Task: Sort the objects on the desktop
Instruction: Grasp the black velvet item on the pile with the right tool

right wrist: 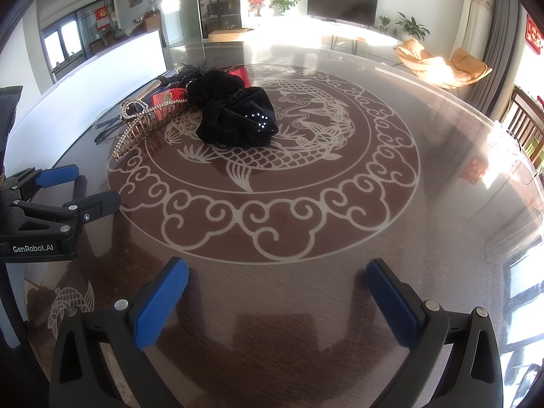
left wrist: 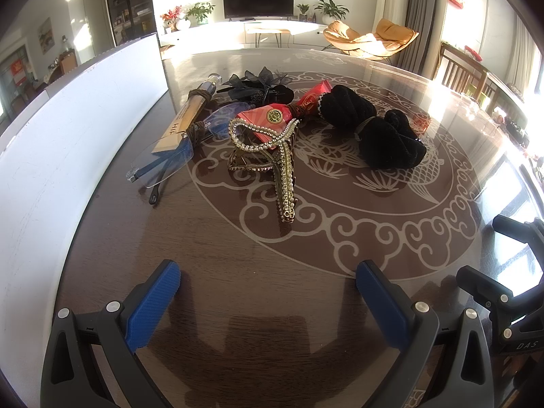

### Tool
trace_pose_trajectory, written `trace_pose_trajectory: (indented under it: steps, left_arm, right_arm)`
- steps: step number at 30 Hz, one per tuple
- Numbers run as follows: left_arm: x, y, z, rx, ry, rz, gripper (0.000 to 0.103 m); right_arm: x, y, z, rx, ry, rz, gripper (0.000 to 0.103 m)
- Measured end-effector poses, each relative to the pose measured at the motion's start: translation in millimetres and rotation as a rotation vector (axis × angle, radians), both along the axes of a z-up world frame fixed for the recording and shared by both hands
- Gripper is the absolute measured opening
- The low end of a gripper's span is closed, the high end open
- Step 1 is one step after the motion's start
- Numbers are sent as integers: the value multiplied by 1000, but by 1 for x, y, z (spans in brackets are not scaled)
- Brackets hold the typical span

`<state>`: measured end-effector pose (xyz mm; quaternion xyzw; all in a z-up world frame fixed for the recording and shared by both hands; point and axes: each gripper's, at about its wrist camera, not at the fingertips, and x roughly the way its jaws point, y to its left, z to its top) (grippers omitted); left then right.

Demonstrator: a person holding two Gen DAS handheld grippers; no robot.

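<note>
A pile lies on the round glass-topped table (left wrist: 306,244): a rhinestone hair claw (left wrist: 272,156), a red packet (left wrist: 272,117), rimless glasses (left wrist: 170,159), a wooden comb (left wrist: 190,119), a black bow clip (left wrist: 258,86) and a black velvet scrunchie (left wrist: 377,129). My left gripper (left wrist: 268,292) is open and empty, short of the pile. My right gripper (right wrist: 277,292) is open and empty; the scrunchie (right wrist: 234,115) and the hair claw (right wrist: 142,122) lie ahead to its left. The left gripper also shows in the right wrist view (right wrist: 85,187).
A long white box (left wrist: 68,129) stands along the table's left side. A small red item (right wrist: 474,171) lies near the table's right edge. Wooden chairs (left wrist: 465,71) stand at the right. The right gripper's body shows in the left wrist view at the right (left wrist: 503,292).
</note>
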<state>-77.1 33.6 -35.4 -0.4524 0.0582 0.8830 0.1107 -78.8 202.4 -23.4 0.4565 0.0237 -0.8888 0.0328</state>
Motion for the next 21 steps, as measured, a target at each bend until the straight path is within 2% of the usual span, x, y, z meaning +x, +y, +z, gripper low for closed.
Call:
trace_pose_trajectory:
  steps: [7, 10, 14, 18, 19, 21]
  left_arm:
    - [1, -1, 0, -1, -9, -9, 103]
    - [14, -15, 0, 3, -7, -4, 103]
    - [15, -30, 0, 8, -9, 80, 103]
    - [16, -29, 0, -1, -6, 88, 103]
    - [17, -29, 0, 0, -6, 88, 103]
    - [17, -29, -1, 0, -5, 89, 103]
  right_arm:
    - [0, 0, 0, -1, 0, 0, 103]
    - [-8, 0, 7, -60, -1, 94, 103]
    - [-57, -3, 27, -83, 43, 132, 103]
    - [-119, -24, 22, -65, -1, 196, 103]
    - [-130, -30, 18, -49, -18, 209, 100]
    - [-142, -38, 11, -51, -37, 254, 79]
